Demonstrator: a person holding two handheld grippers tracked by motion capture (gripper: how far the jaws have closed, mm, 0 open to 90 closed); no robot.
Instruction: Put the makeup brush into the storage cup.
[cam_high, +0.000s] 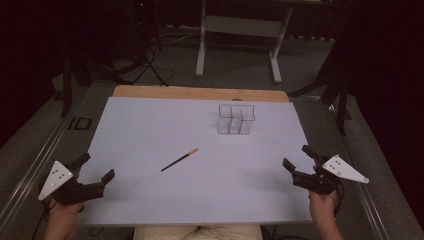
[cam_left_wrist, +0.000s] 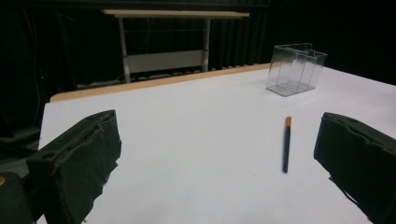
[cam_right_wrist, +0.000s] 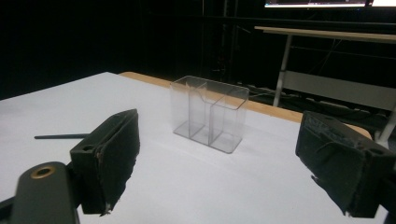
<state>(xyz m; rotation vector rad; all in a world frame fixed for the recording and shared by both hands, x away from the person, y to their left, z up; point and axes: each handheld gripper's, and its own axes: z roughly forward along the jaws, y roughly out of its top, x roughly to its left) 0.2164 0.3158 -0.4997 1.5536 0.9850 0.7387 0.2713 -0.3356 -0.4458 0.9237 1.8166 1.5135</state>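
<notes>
High view: left gripper (cam_high: 98, 167) and right gripper (cam_high: 294, 156) both wide open, empty, at the table's (cam_high: 150, 130) near corners. Pencil (cam_high: 179, 160), thin and dark with an orange tip, lies flat between them, nearer the left one.

Left gripper view: pencil (cam_left_wrist: 286, 143) ahead, toward the right jaw, untouched.

Right gripper view: clear plastic organizer (cam_right_wrist: 208, 113) with compartments straight ahead; pencil's dark end (cam_right_wrist: 60, 136) beyond the left jaw.

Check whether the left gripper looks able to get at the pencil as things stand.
Probably yes. The left gripper is open at the table's near left corner, and the pencil lies flat and alone on the white sheet, apart from the clear organizer, with nothing between.
</notes>
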